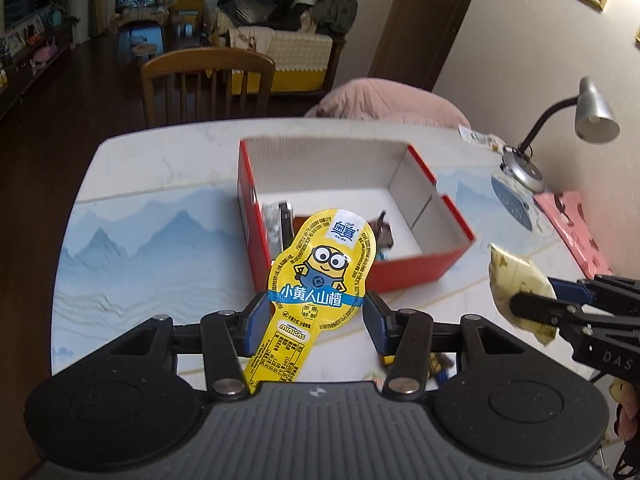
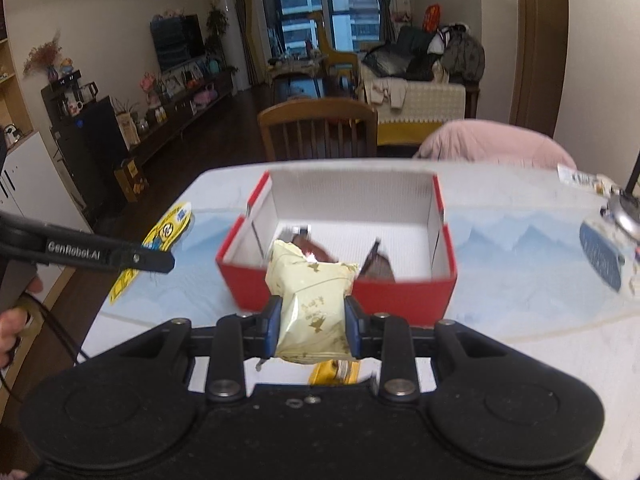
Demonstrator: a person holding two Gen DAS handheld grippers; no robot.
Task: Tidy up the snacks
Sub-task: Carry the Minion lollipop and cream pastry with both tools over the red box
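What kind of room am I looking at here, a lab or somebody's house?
Most likely a lived-in home: a dining table opening onto a living room. A wooden chair stands at the table, with a clothes-strewn sofa and a television beyond.

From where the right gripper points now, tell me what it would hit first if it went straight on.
Most likely the near wall of the red box. The right gripper, shut on the cream snack packet, aims at that wall; the packet's front end would probably touch first. Depth is unclear, so it might clear the rim.
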